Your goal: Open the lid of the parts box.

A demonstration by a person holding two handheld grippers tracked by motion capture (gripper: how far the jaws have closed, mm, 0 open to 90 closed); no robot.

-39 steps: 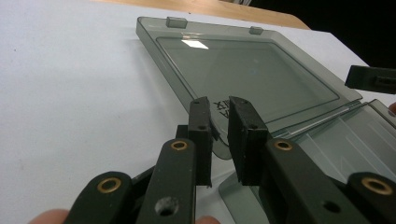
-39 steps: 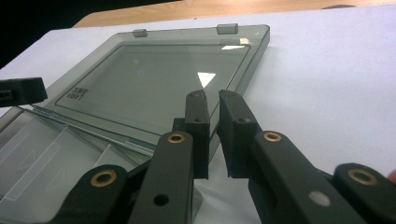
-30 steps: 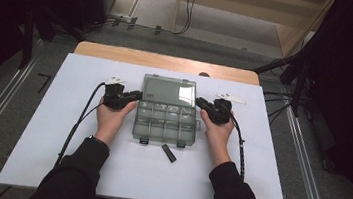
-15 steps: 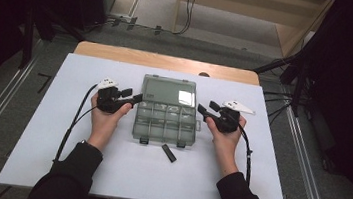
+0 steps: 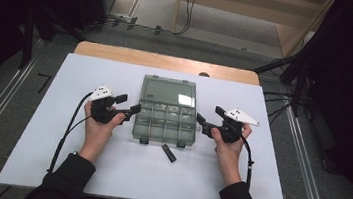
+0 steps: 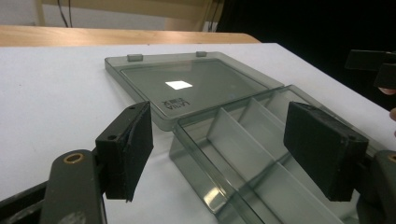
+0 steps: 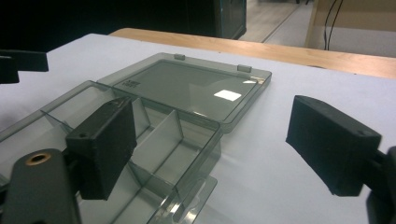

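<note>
table point(image 5: 60, 131) first: your white work surface spans most of the high view, with a strip of bare wood point(image 5: 169, 61) along its far edge. compartment box point(image 5: 164, 123) next, a smoky clear plastic organiser lying open in the middle of the white top, its lid point(image 5: 168, 91) folded flat away from you on the far side and the divided tray nearer you; in the left gripper view the dividers point(image 6: 233, 135) stand upright and the compartments look bare, as far as you can see into them. left gripper point(image 5: 130, 108) sits just off the tray's left edge in your left hand point(image 5: 98, 128), and its jaws have just been opening: they stand wide, pads clear of the plastic, the tray's near corner showing between them but not pinched. right gripper point(image 5: 204, 122) mirrors it just off the tray's right edge in your right hand point(image 5: 227, 143), jaws likewise just opened wide, gripping nothing, one pad hanging over the tray's edge in its own view. smallest, a short black stick-shaped piece point(image 5: 169, 153) lies on the white top just in front of the tray, between your two hands and apart from both.
</note>
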